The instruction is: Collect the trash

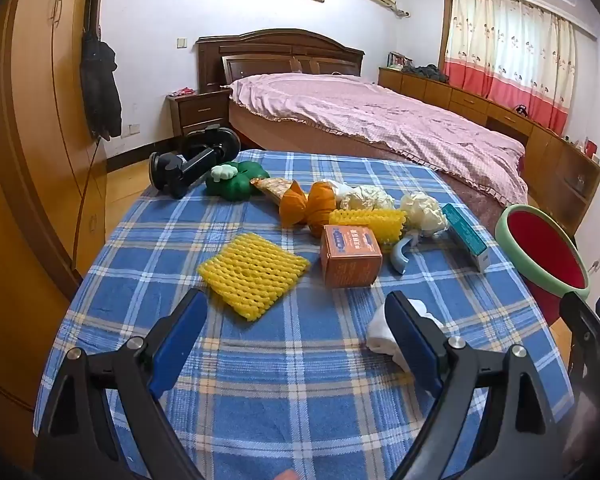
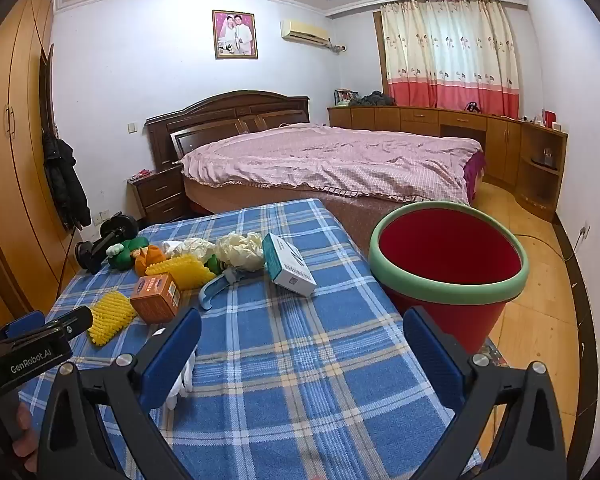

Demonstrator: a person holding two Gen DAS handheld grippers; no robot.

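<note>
Trash lies on the blue plaid table [image 1: 300, 400]: a yellow foam net [image 1: 252, 274], an orange box [image 1: 350, 256], a second yellow foam net [image 1: 370, 222], crumpled paper [image 1: 424, 208], a teal-and-white box [image 1: 466, 236], an orange wrapper [image 1: 308, 204] and a white tissue [image 1: 384, 330]. A red bin with a green rim [image 2: 448, 268] stands at the table's right edge. My left gripper [image 1: 296, 336] is open and empty above the table; its right finger partly hides the tissue. My right gripper [image 2: 302, 352] is open and empty, near the bin.
A green toy [image 1: 236, 182] and a black suction mount [image 1: 192, 162] sit at the table's far left. A light blue curved piece [image 1: 402, 254] lies by the orange box. A bed [image 1: 380, 120] stands behind the table, a wardrobe [image 1: 32, 160] on the left.
</note>
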